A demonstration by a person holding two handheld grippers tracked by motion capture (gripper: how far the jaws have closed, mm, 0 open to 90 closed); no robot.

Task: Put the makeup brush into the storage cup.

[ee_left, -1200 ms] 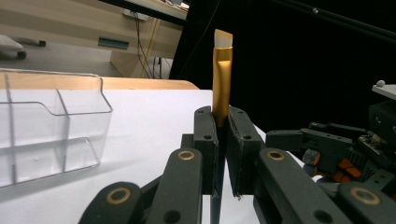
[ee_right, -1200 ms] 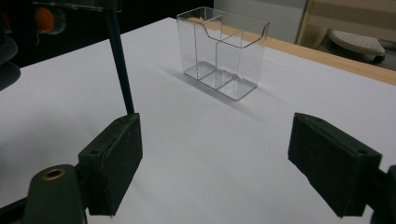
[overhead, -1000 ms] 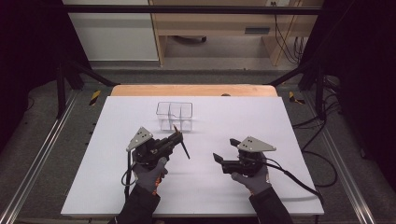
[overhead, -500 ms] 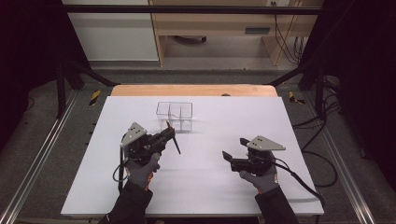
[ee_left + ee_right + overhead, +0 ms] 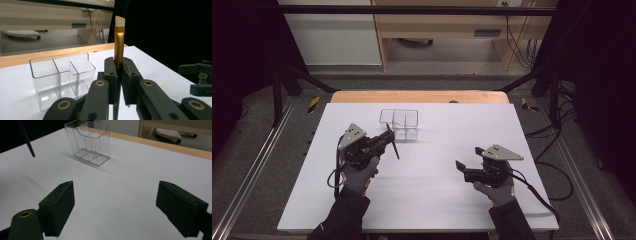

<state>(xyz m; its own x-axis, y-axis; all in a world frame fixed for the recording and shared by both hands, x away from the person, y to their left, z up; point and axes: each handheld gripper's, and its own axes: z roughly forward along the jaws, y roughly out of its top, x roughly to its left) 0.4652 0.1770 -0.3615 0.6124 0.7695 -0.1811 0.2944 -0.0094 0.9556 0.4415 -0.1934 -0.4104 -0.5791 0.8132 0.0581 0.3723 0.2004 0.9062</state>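
Note:
My left gripper is shut on a thin brush, held just above the table in front of a clear plastic organizer. In the left gripper view the jaws clamp the brush below its gold ferrule, pale bristles pointing up, and the organizer stands to the left with empty compartments. My right gripper hovers at the table's right, open; its jaws have just been opening a little wider with nothing between them. The organizer and the brush's dark handle end lie ahead of it.
The white table top has a wooden strip along its far edge. Metal rails run down both sides. Cables trail off the right side. The right gripper appears at the edge of the left gripper view.
My left hand has lifted the brush and shifted it left and back toward the organizer. My right hand has slid to the right, away from the middle.

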